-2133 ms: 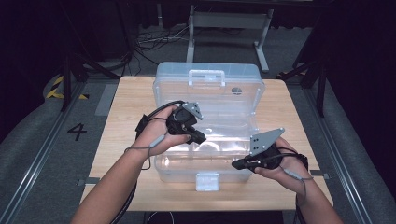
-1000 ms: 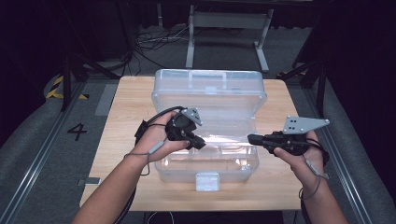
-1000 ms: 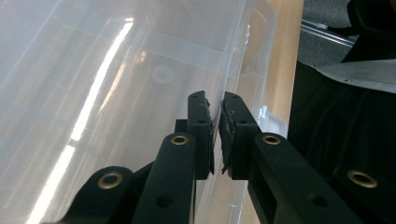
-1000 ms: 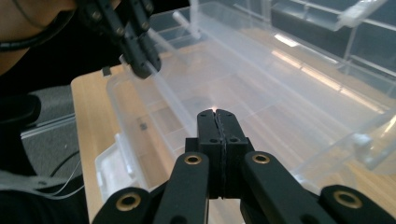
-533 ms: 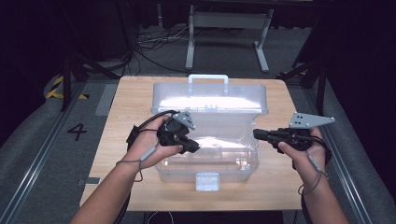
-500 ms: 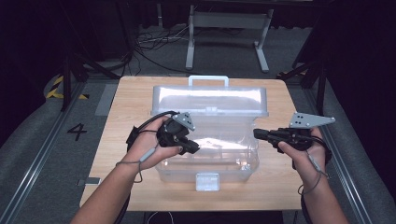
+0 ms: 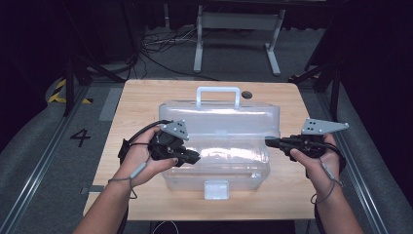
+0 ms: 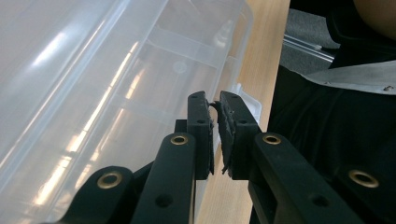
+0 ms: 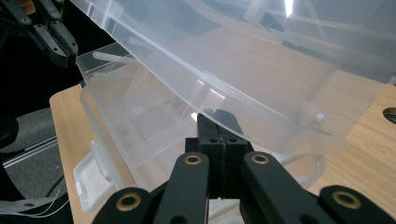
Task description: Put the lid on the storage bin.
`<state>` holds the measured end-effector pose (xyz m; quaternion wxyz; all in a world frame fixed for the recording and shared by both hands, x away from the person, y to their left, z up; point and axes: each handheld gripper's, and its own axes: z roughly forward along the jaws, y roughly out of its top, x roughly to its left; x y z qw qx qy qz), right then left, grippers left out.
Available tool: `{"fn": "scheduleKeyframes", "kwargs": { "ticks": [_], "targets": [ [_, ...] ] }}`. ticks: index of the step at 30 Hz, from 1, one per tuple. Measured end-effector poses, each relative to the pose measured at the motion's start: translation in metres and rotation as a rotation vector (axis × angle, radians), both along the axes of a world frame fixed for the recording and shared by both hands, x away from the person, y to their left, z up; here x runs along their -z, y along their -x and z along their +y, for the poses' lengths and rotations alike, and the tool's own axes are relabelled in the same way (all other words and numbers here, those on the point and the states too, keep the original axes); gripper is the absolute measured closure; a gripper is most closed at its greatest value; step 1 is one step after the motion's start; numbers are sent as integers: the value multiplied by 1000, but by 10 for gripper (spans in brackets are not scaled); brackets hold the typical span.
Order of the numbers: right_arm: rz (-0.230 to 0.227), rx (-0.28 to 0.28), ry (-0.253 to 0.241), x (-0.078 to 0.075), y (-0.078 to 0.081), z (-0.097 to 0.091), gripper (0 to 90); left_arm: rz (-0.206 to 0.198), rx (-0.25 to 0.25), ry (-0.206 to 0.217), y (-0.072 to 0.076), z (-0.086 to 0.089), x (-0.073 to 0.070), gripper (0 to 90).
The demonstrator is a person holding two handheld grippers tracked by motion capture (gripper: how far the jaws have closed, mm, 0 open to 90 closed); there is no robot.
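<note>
The clear plastic box (image 7: 216,161) sits in the middle of the tabletop (image 7: 141,100), its lid (image 7: 219,119) tilted halfway down over the base, handle (image 7: 217,95) pointing up at the far side. The front latch (image 7: 216,189) hangs at the near wall. Left claw (image 7: 192,157) comes in level from the left, over the box's near left corner, jaws nearly together with a thin gap; whether anything is pinched there I cannot tell. Right claw (image 7: 269,142) lies level too, jaws pressed shut, tip right under the lid's right edge. Bare wood shows on both sides and behind the box. Through the plastic the inside ribs blur into glare.
</note>
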<state>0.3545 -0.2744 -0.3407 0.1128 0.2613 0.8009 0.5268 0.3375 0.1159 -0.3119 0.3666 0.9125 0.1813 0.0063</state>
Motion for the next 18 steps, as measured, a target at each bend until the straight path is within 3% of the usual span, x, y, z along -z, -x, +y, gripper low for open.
{"fn": "scheduleKeyframes", "kwargs": {
  "ticks": [8,13,15,18],
  "targets": [
    [4,-2,9,-1,2,-2,900,32,-68,26,4,21,1,796],
    [5,-2,12,-1,2,-1,900,41,-97,53,7,33,1,799],
    [5,-2,14,-1,2,-1,900,31,-123,43,9,41,2,787],
    [8,-4,15,-2,2,-1,900,32,-157,76,10,52,5,778]
  ]
}}
